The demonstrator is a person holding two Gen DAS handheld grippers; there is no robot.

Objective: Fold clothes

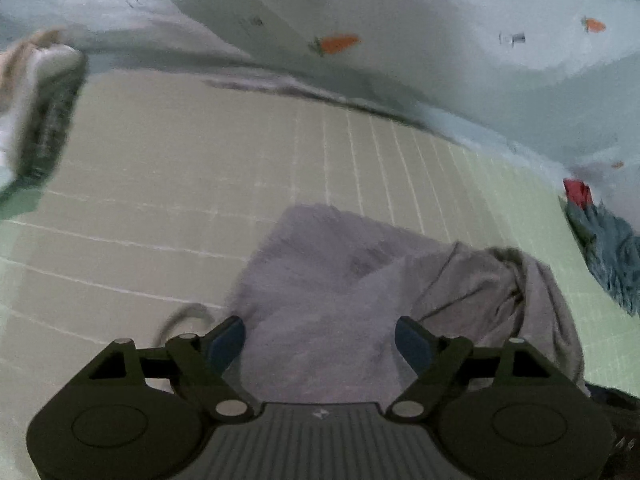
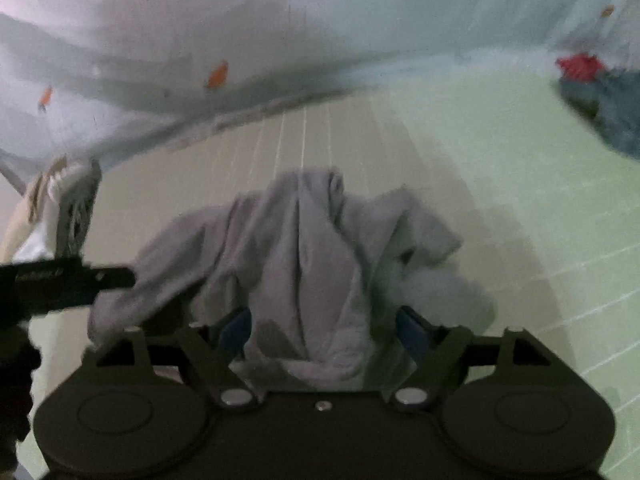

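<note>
A crumpled grey garment (image 1: pixel 360 280) lies on a pale green gridded mat (image 1: pixel 160 160). My left gripper (image 1: pixel 320 344) is open, its blue-padded fingers (image 1: pixel 226 344) spread over the garment's near edge. In the right wrist view the same grey garment (image 2: pixel 304 248) is bunched in folds between the spread fingers of my right gripper (image 2: pixel 324 332), which is open. The cloth lies between the pads; whether it touches them is unclear. The left gripper's black body (image 2: pixel 60 280) shows at the left edge of the right wrist view.
A light blue sheet with orange carrot prints (image 1: pixel 336 44) borders the mat at the back. A dark teal and red pile of clothes (image 1: pixel 608 248) lies at the right, also in the right wrist view (image 2: pixel 600 100). A folded pale stack with a dark patterned item (image 1: pixel 44 120) sits at the left.
</note>
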